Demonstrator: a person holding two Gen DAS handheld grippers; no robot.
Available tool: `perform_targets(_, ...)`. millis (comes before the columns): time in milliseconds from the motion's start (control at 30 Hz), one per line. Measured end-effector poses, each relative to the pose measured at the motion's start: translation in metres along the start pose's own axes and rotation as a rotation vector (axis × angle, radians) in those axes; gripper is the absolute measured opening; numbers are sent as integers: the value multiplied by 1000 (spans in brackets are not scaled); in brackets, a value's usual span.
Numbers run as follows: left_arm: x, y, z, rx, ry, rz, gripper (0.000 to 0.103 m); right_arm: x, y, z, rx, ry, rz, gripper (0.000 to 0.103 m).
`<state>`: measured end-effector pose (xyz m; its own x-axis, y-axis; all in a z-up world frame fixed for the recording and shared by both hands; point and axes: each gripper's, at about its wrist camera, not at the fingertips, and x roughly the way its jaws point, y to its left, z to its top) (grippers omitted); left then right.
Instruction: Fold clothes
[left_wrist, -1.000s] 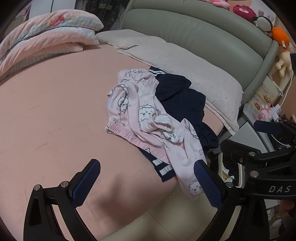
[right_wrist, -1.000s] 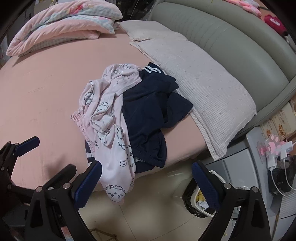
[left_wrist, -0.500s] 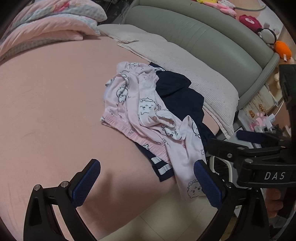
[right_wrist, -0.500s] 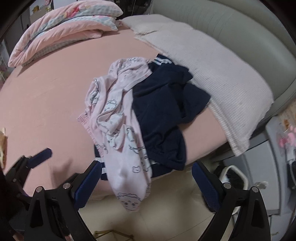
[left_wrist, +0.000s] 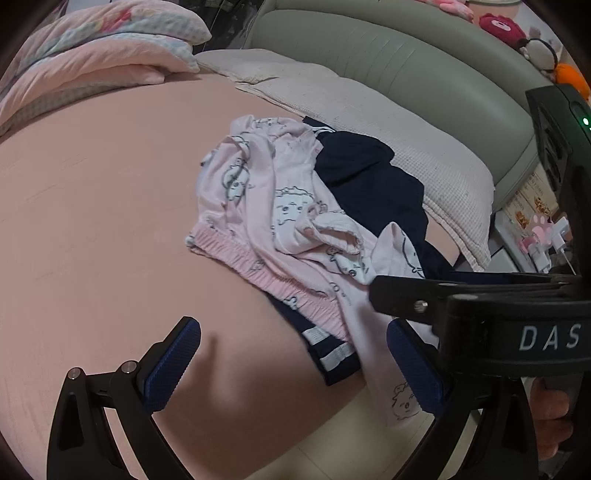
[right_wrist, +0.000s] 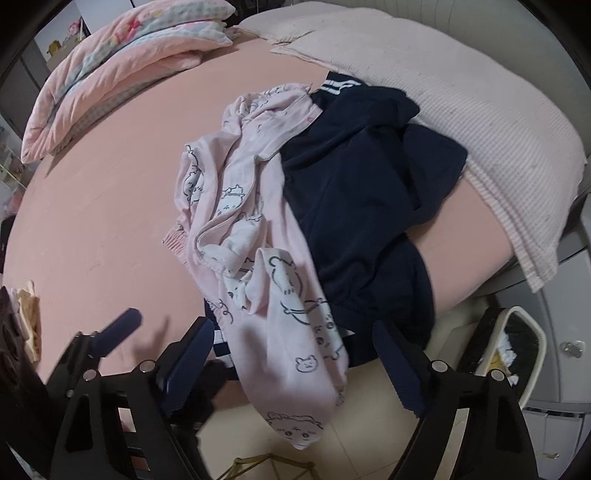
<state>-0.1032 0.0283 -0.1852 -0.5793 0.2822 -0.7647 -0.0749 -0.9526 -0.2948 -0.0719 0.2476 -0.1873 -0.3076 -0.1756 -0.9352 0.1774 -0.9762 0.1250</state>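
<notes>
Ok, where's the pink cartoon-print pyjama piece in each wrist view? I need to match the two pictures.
Left wrist: the pink pyjama piece lies right of centre on the bed, its leg trailing past the right finger over the edge.
Right wrist: the pink pyjama piece runs down the centre, its leg hanging between the open fingers.
Shared landmark: the navy garment, directly to its right.

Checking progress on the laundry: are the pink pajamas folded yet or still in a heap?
Still in a heap. The pink pajamas lie crumpled across the navy clothes, one leg hanging off the bed edge.
</notes>
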Motion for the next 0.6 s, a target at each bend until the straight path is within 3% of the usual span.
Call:
perform_targets(133, 9, -3, -2, 3, 18, -25, 103, 4, 2, 4, -16, -29, 3, 85)
perform_targets(267, 15, -2, -6, -16, 12, -26, 103, 8, 4, 15, -77, -61, -59, 83)
perform_targets(467, 18, 5, -14, -80, -18, -57, 103, 15, 2, 26, -117, -56, -57, 77)
perform_targets(600, 16, -1, -11, -63, -47, -62, 103, 21, 4, 26, -110, -29, -37, 72)
